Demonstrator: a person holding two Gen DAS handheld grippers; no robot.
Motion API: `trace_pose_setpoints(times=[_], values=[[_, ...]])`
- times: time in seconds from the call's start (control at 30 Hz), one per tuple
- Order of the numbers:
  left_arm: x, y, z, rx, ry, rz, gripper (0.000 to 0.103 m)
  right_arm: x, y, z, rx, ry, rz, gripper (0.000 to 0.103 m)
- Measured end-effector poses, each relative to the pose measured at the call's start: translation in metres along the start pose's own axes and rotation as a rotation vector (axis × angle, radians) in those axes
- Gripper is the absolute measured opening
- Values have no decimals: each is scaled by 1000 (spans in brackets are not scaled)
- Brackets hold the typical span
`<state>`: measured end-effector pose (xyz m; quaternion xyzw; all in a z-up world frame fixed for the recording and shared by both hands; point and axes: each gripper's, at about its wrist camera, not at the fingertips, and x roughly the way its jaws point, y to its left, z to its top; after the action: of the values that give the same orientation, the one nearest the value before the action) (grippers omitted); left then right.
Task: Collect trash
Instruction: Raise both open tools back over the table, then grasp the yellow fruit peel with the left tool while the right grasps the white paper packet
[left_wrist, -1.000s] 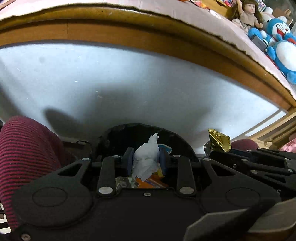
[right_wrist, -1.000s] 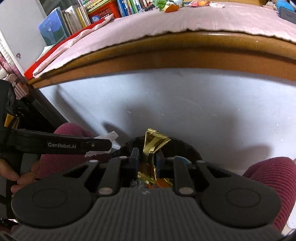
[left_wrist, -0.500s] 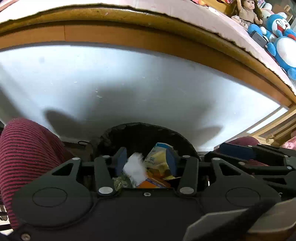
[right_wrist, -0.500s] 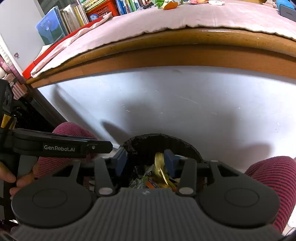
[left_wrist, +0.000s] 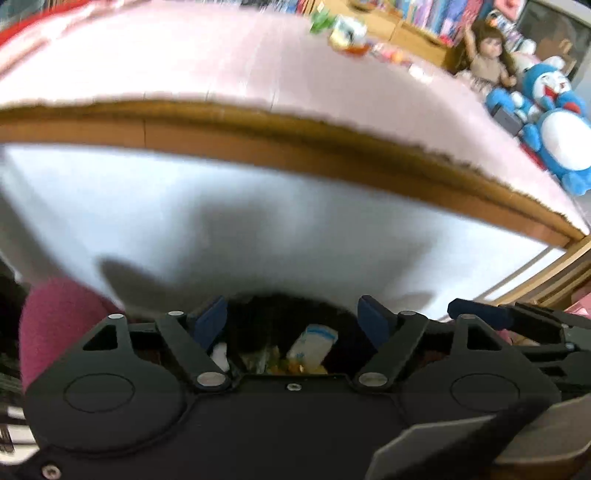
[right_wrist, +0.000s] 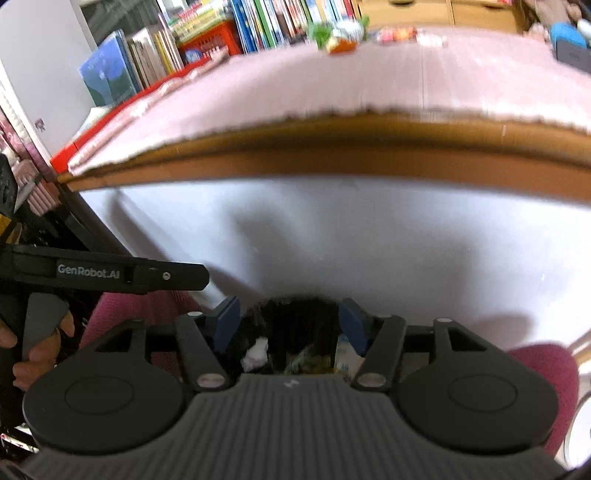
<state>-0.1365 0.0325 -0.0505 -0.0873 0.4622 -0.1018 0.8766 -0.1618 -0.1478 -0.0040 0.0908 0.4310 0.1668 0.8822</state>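
A second ago the left claw (left_wrist: 293, 318) was pinching a white tissue and the right claw (right_wrist: 288, 322) a gold wrapper, both over the black bin (left_wrist: 291, 306). Now neither claw is gripping anything: both sets of jaws are opening wide, with only the bin's contents showing in the gaps. The tissue (right_wrist: 255, 353) is lying inside the bin at its left side, and a white-and-blue packet (left_wrist: 313, 344) is lying toward its middle among orange and green scraps. The gold wrapper is hard to pick out in that heap. More of the pink cloth (left_wrist: 229, 62) covering the desk (left_wrist: 258, 142) above the bin is showing than before.

Both views are blurring with motion. The claw bodies are hiding most of the bin, leaving just its dark far rim and part of the inside. More trash (right_wrist: 341, 38) is sitting at the far edge of the desk, too smeared to identify. A hand (right_wrist: 35, 350) left of the bin is cut off by the frame edge, and the maroon knees (left_wrist: 55, 325) beside the bin are partly covered.
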Motion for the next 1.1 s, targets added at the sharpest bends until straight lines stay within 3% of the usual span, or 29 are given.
trace_pose_setpoints(times=[0.33,0.63,0.83,1.1], values=[[-34,-23,36,81,-152,-25,84,-42,-3,50,-65,-191,30,87],[-42,-32,86,90,-306,-20,87,-49,-15,91,-105,-312,-53,95],[-25,-35,123,94,-335,-9,87,-40,-26,117,-120,-346,-112,98],[3,-37,170,79,-369,23,87,-24,-59,151,-39,-358,-169,98]])
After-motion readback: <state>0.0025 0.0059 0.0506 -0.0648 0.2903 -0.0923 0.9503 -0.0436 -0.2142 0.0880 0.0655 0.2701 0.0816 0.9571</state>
